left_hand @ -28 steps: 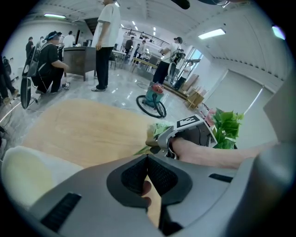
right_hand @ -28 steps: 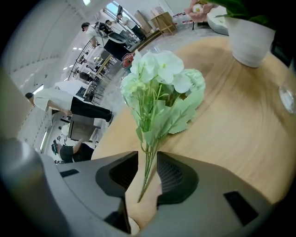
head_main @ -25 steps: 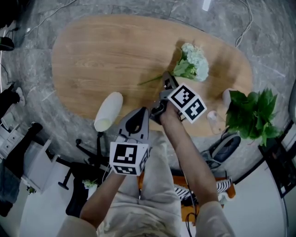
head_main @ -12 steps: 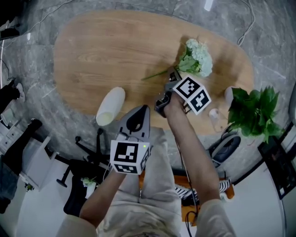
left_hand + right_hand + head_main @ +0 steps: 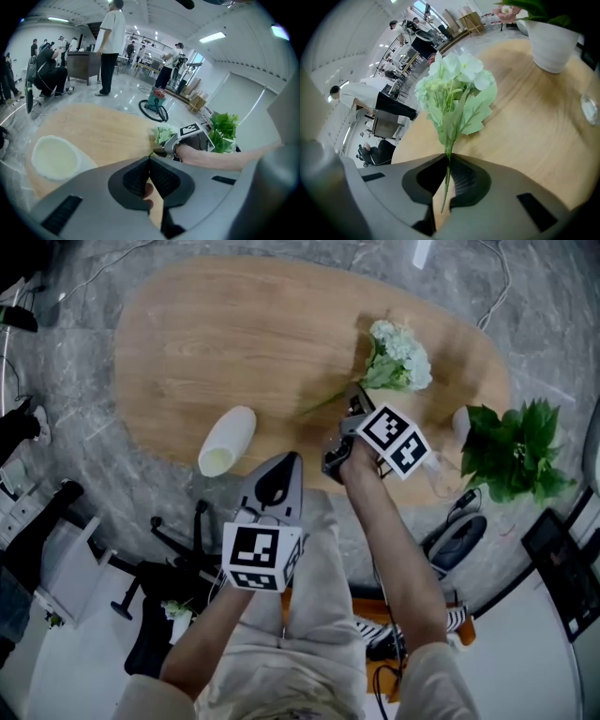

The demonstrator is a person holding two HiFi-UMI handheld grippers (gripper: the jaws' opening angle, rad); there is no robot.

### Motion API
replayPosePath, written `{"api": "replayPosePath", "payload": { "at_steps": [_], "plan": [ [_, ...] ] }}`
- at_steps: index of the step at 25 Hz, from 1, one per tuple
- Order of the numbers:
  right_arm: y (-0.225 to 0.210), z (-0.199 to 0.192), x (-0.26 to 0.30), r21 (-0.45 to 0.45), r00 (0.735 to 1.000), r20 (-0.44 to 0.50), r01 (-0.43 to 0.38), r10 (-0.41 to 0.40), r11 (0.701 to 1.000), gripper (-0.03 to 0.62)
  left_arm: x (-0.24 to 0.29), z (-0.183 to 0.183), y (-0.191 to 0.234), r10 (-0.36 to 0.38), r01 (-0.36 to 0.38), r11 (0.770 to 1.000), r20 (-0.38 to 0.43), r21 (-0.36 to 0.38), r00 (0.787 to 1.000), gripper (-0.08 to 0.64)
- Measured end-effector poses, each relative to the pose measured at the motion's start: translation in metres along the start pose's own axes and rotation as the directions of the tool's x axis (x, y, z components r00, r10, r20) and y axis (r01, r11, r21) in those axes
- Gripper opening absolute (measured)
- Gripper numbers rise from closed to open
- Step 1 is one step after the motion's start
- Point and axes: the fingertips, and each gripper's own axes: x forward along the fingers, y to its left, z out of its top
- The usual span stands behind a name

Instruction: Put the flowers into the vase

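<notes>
A bunch of pale green and white flowers [image 5: 398, 357] lies on the oval wooden table [image 5: 225, 343], its thin stem pointing left. My right gripper [image 5: 354, 401] is at the stem just below the leaves. Its jaws have just been closing and now pinch the stem [image 5: 448, 174], with the blooms [image 5: 457, 86] straight ahead. A white vase [image 5: 228, 441] lies on its side near the table's front edge, its mouth towards me. My left gripper [image 5: 287, 463] hovers at that edge, right of the vase [image 5: 55, 157], shut with nothing in it.
A leafy potted plant [image 5: 511, 451] in a white pot [image 5: 551, 40] stands at the table's right end, with a clear glass [image 5: 590, 108] near it. A black chair base [image 5: 178, 540] sits on the floor below the front edge. Several people stand in the room beyond.
The right gripper's jaws have closed on the flower stem, which earlier lay free just ahead of them. The left gripper has barely shifted.
</notes>
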Motion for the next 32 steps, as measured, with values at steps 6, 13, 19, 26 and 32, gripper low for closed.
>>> {"api": "replayPosePath", "payload": {
  "at_steps": [6, 13, 19, 26, 32],
  "plan": [
    [0.0, -0.011, -0.027, -0.052, 0.999, 0.016, -0.039, 0.04, 0.998, 0.022, -0.018, -0.003, -0.003, -0.008, 0.008, 1.0, 0.019, 0.013, 1.0, -0.002],
    [0.02, -0.019, -0.057, -0.168, 0.989, 0.077, -0.112, 0.127, 0.979, 0.021, -0.04, -0.006, 0.003, -0.004, 0.004, 1.0, 0.046, 0.008, 0.999, -0.002],
    [0.04, -0.026, -0.08, -0.245, 0.973, 0.111, -0.169, 0.201, 0.955, 0.021, -0.06, -0.011, 0.008, -0.007, 0.007, 1.0, 0.067, 0.001, 0.998, 0.0],
    [0.062, -0.034, -0.094, -0.297, 0.956, 0.141, -0.207, 0.257, 0.932, 0.021, -0.08, -0.01, 0.02, 0.015, -0.014, 1.0, 0.113, -0.016, 0.993, -0.002],
    [0.078, -0.036, -0.111, -0.356, 0.931, 0.193, -0.229, 0.311, 0.906, 0.021, -0.093, -0.014, 0.027, 0.027, -0.024, 0.999, 0.129, -0.028, 0.991, 0.0]
  ]
}}
